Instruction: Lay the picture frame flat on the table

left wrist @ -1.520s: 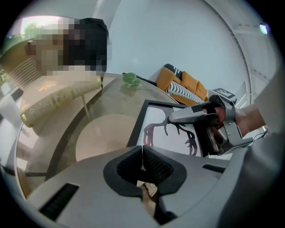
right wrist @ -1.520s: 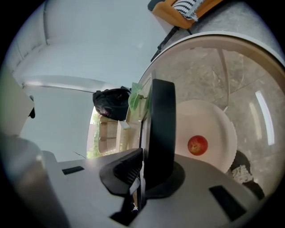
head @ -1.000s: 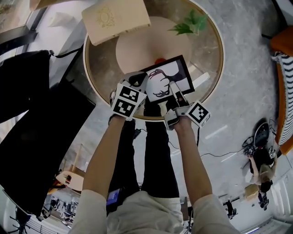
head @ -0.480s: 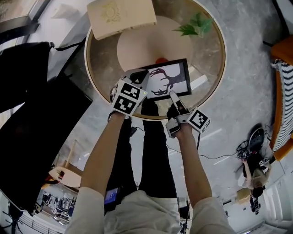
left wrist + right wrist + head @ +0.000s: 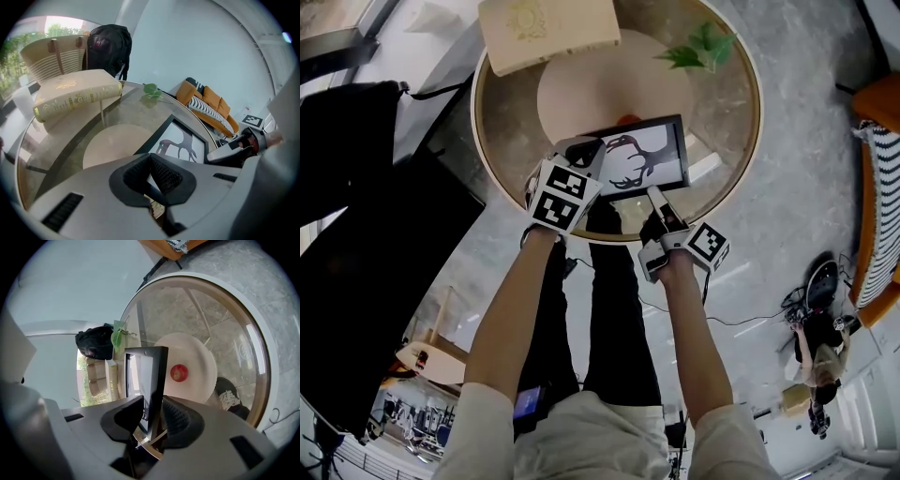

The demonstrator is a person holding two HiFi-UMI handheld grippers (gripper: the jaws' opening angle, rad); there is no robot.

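Observation:
The black picture frame with a deer print hangs low over the round glass table, near its front edge, leaning rather than lying flat. My left gripper is shut on the frame's left corner; in the left gripper view the frame runs from the closed pads up to the right. My right gripper holds the frame's near edge. In the right gripper view that edge stands between the two jaws, seen almost edge-on. Whether the frame touches the glass is hidden.
A cream plate with a small red apple lies beyond the frame. A thick beige book sits at the table's far left, and a green leaf sprig at the far right. An orange chair stands to the right.
The frame has turned and sunk lower toward the glass. My right gripper has drawn back from over the frame's face to its near edge. The left gripper has stayed on its corner.

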